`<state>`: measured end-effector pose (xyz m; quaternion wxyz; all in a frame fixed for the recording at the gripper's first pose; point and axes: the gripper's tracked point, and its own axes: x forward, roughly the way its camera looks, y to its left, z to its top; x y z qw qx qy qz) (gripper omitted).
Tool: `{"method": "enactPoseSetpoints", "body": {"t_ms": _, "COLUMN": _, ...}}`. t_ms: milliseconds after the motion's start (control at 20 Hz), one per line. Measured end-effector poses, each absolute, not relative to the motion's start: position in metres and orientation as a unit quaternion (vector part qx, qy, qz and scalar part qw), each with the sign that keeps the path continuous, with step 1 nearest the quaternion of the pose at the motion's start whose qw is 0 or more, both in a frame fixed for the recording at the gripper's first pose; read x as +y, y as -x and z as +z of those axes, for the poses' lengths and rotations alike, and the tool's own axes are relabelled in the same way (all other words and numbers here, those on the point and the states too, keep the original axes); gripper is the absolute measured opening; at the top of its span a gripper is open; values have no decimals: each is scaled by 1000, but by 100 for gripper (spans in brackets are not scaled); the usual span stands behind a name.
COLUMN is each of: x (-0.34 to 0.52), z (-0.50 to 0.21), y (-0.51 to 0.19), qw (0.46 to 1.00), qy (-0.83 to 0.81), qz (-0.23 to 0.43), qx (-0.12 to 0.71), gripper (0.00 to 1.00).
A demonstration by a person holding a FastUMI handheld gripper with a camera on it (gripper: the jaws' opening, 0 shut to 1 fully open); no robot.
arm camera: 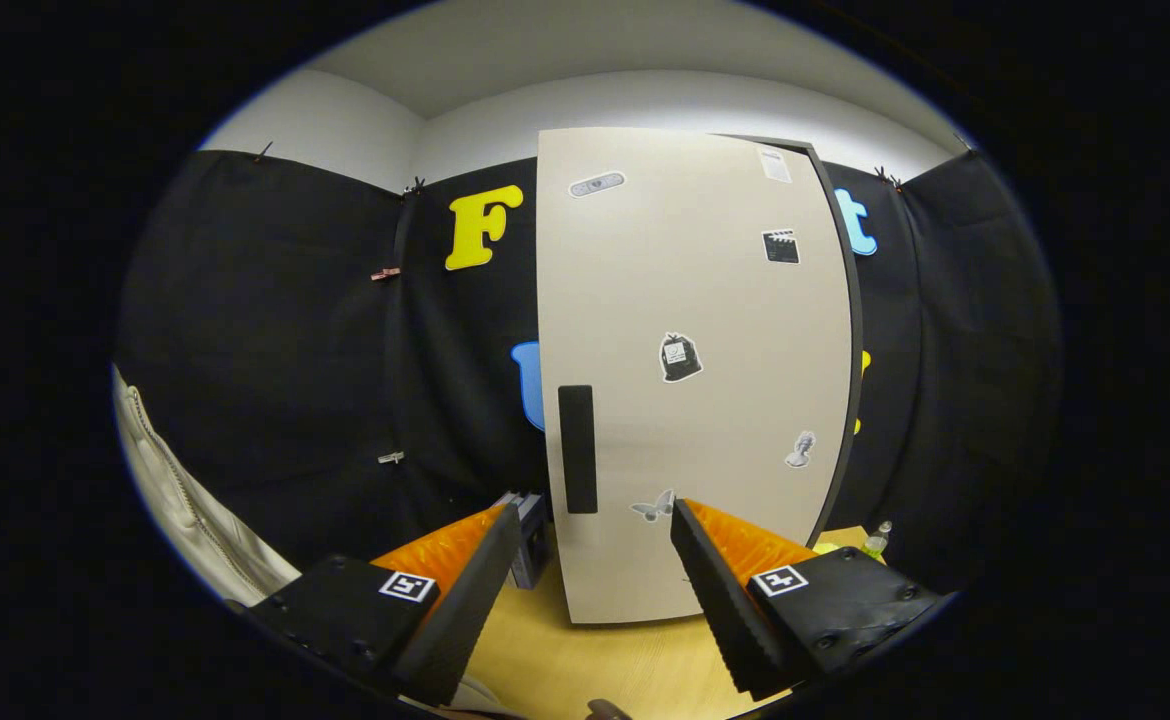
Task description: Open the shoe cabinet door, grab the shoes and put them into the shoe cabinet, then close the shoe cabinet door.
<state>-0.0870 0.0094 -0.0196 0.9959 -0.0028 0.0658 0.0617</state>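
The shoe cabinet (690,400) stands upright on the pale wooden worktop (585,660), directly ahead of the tool (595,515) and rising well above it, so its long axis runs vertically. Its door (645,330) is a tall, plain beige panel that faces the tool almost squarely, angled a little so that a thin dark edge of the cabinet body shows along the far side, curving from the top corner down to the base. The door looks shut or very nearly so; whether a gap remains cannot be told. A narrow black vertical handle (577,449) sits low on the door near its left-hand edge, just beyond the left finger. Several small stickers (680,358) are scattered over the door, including one near the top, one in the middle and one low down between the fingers. The tool is spread wide with nothing between its fingers, which frame the lower part of the door without touching it. A small grey object (530,540) stands on the worktop just behind the left finger, beside the cabinet's base. A small bottle (877,541) with a green label is at the cabinet's right, against the black cloth wall (275,340). A cream-coloured sleeve (190,510) shows off to the left.
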Motion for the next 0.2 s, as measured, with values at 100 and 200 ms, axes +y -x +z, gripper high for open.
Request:
{"method": "enactPoseSetpoints", "body": {"t_ms": 100, "x": 7, "z": -21, "y": 87, "qw": 996, "qy": -1, "qz": 60, "qx": 69, "gripper": 99}}
{"method": "enactPoseSetpoints", "body": {"t_ms": 200, "x": 6, "z": -21, "y": 85, "qw": 996, "qy": -5, "qz": 58, "qx": 71, "gripper": 99}}
